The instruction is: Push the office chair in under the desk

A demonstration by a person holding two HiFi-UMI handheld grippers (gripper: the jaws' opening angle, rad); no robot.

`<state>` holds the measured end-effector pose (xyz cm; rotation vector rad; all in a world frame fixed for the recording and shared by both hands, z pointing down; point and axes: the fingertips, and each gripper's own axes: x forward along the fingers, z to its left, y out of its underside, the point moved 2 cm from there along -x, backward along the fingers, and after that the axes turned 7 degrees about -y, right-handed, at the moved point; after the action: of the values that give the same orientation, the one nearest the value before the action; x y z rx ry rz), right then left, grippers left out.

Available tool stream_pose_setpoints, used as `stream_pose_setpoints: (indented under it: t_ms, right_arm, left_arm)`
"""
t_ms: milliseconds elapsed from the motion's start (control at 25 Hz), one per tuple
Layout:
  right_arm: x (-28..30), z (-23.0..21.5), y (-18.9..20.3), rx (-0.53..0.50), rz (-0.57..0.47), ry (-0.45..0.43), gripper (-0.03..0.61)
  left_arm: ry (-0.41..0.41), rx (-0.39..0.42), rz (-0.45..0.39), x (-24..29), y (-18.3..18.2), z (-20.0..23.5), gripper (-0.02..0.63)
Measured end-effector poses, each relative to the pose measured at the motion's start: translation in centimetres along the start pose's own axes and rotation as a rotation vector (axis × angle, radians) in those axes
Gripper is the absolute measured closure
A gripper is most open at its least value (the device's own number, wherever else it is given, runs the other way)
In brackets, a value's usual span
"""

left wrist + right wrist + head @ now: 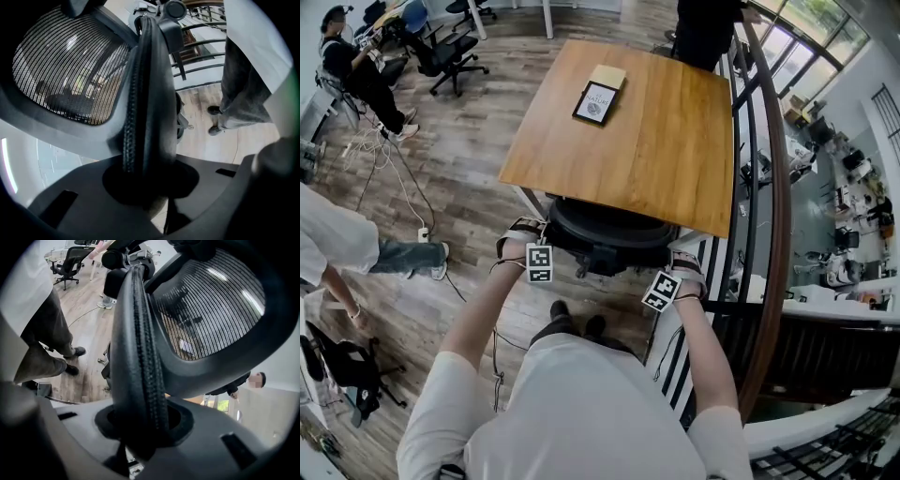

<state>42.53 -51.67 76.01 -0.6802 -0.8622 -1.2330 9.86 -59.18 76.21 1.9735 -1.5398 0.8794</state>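
The black office chair (605, 230) stands at the near edge of the wooden desk (656, 141), its seat partly under the top. My left gripper (528, 240) holds the left side of the backrest, and my right gripper (682, 267) holds the right side. In the left gripper view the gripper (150, 178) is shut on the padded, stitched backrest edge (143, 93), with the mesh back (70, 70) to its left. In the right gripper view the gripper (145, 420) is clamped on the matching edge (138, 343), with the mesh (211, 305) to its right.
A dark booklet (597, 101) and a yellow pad (607, 77) lie on the desk. A curved railing (773, 187) runs close on the right. A person in white (337, 244) stands at left near floor cables (403, 178). Other chairs (450, 52) stand far left.
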Motion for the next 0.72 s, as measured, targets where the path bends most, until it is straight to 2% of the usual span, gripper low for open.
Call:
stream_pose_setpoints:
  t_ms: [720]
  right_arm:
    - [1.8, -2.9, -0.9, 0.024, 0.022, -0.011, 0.476]
  left_arm:
    - [0.011, 0.037, -0.025, 3.0, 1.2, 3.3, 0.539]
